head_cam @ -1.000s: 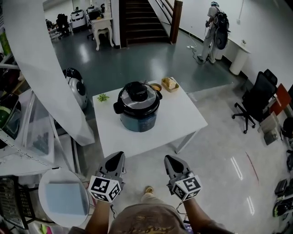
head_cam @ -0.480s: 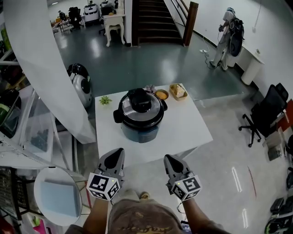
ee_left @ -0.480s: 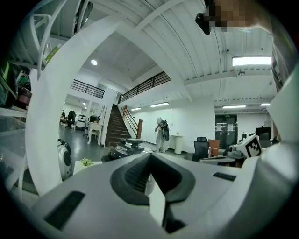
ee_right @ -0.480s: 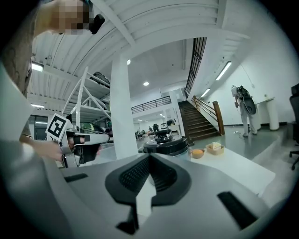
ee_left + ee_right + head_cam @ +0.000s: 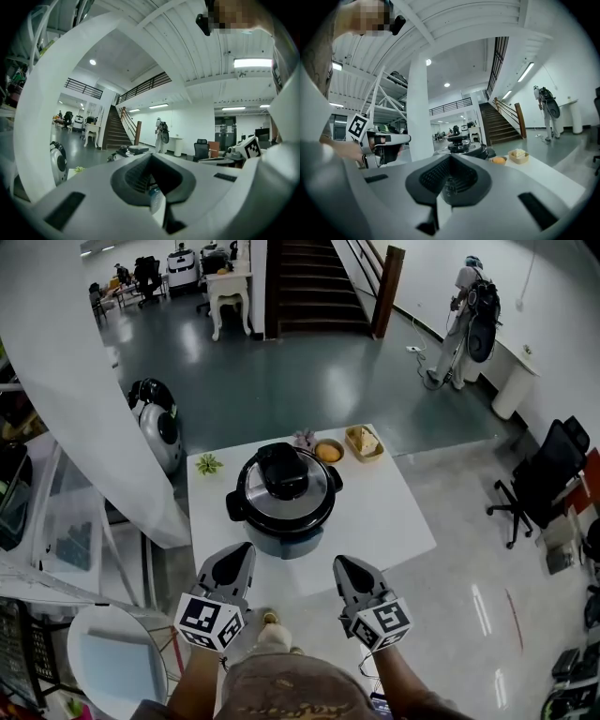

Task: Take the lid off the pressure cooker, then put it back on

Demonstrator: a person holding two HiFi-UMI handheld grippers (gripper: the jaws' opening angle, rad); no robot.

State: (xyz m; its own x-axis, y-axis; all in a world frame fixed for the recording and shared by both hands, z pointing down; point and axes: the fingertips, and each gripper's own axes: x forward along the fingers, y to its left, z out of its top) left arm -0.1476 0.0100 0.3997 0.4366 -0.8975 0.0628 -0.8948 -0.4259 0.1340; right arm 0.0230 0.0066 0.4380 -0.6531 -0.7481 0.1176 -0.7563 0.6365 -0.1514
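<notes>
The pressure cooker (image 5: 281,501) stands on the white table (image 5: 394,517), dark-bodied, with a steel lid (image 5: 283,486) that carries a black handle on top. The lid sits on the pot. My left gripper (image 5: 238,557) and right gripper (image 5: 346,566) hover side by side at the table's near edge, just short of the cooker. Both are shut with nothing between their fingers. The left gripper view shows the cooker's top (image 5: 131,150) just over its shut gripper (image 5: 157,208). Past the right gripper (image 5: 438,206) in its own view, the cooker (image 5: 464,147) is a little left of centre.
Behind the cooker on the table are a small green plant (image 5: 208,463), an orange-filled bowl (image 5: 328,451) and a small basket (image 5: 364,442). A broad white beam (image 5: 84,409) and shelving stand left. A round white stool (image 5: 117,671) is near left, an office chair (image 5: 544,488) right, a person (image 5: 469,315) far off.
Both grippers have moved forward together toward the table. The cooker has come closer and lower in the head view. The jaws stayed shut.
</notes>
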